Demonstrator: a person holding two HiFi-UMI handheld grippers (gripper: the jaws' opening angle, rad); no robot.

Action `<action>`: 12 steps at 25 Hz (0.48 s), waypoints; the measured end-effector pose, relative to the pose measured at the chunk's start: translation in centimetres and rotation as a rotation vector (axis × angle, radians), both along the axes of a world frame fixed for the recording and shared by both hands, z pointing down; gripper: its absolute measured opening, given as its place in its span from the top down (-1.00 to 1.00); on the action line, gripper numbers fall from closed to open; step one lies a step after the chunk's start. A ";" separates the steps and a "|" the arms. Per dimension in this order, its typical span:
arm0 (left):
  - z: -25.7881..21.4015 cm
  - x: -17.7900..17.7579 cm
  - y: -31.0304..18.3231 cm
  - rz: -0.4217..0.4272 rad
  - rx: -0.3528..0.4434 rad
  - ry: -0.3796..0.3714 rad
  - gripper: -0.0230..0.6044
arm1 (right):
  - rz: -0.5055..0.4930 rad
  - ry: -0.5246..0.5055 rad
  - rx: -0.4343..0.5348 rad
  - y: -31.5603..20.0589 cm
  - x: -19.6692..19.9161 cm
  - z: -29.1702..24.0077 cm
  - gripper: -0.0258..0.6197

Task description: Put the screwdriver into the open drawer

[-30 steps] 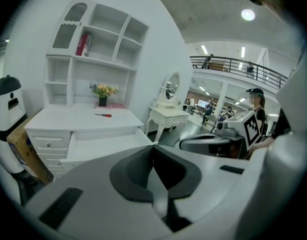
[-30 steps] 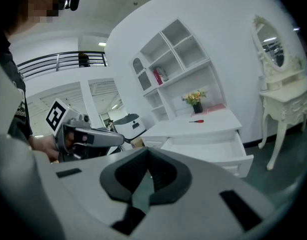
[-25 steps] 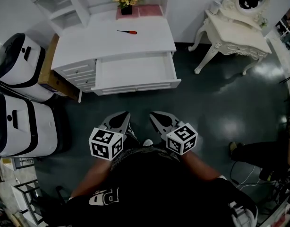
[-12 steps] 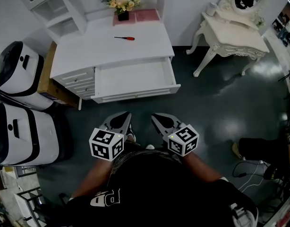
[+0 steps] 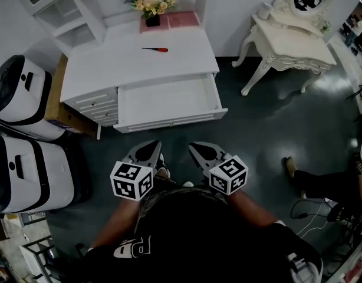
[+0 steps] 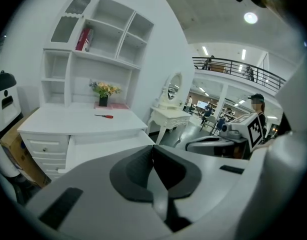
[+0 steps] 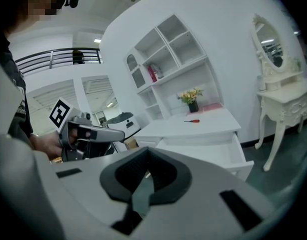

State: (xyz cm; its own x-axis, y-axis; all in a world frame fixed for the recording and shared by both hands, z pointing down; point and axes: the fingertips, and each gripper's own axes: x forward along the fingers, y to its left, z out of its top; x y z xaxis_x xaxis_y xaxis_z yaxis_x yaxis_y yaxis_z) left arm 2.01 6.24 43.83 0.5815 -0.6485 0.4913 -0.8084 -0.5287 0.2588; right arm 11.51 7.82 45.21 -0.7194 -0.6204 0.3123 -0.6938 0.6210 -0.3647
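A red-handled screwdriver [image 5: 155, 49] lies on the white desk top [image 5: 181, 61], near its back. It also shows small and far off in both gripper views: screwdriver [image 6: 104, 116], screwdriver [image 7: 192, 121]. Below the top, the wide drawer [image 5: 166, 102] is pulled out and looks bare inside. My left gripper [image 5: 150, 148] and right gripper [image 5: 196, 148] hover side by side over the dark floor, short of the drawer front. Both point at the desk. Each has its jaws shut with nothing between them.
A flower vase [image 5: 150, 7] and a pink mat [image 5: 182, 18] stand at the desk's back. Two white machines [image 5: 28, 87] and a cardboard box [image 5: 58, 96] crowd the left. An ornate dressing table [image 5: 293, 40] stands right; a person's legs [image 5: 322, 184] are at far right.
The desk and drawer sit slightly lower in the head view, closer to both grippers. The person's foot at right has shifted. Both jaws stay shut.
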 end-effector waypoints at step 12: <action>1.1 -1.8 -4.8 -0.008 -0.035 0.010 0.88 | -0.017 0.018 -0.043 -4.6 -2.4 1.0 0.89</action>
State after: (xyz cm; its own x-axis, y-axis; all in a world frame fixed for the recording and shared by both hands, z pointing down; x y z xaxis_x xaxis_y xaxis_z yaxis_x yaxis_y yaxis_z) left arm 0.19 1.47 44.97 0.5815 -0.6358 0.5076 -0.8097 -0.5128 0.2854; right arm 9.11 3.21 46.26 -0.7237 -0.5938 0.3517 -0.6901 0.6169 -0.3785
